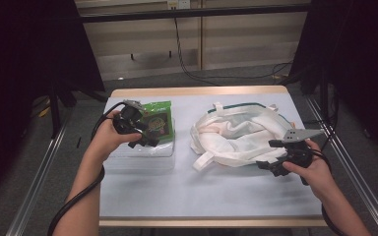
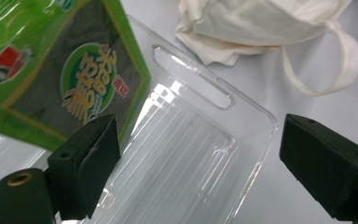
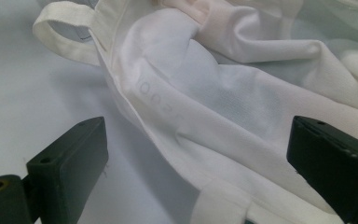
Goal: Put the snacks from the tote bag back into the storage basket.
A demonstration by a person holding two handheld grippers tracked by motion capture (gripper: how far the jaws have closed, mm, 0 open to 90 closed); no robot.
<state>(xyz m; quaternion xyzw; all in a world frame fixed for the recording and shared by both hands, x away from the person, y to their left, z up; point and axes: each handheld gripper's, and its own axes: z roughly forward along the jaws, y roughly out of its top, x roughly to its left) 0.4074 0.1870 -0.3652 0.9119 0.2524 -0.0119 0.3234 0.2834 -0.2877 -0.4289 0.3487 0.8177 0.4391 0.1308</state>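
Note:
A green snack packet (image 1: 157,121) (image 2: 60,65) lies in a clear plastic tray (image 1: 142,157) (image 2: 200,154) on the left half of the table. My left gripper (image 1: 145,140) (image 2: 200,168) hovers over the tray beside the packet's edge, jaws wide apart and empty. On the right lies a crumpled white cloth bag (image 1: 236,132) (image 3: 223,98) with loop handles (image 3: 65,32). My right gripper (image 1: 270,164) (image 3: 200,168) sits at the bag's near right edge, open, its jaws spread over the fabric without gripping it.
The table has a pale blue cover (image 1: 202,191) with a wooden rim. A metal rail (image 1: 349,162) runs along the right side and another along the left. Cables trail across the floor behind the table.

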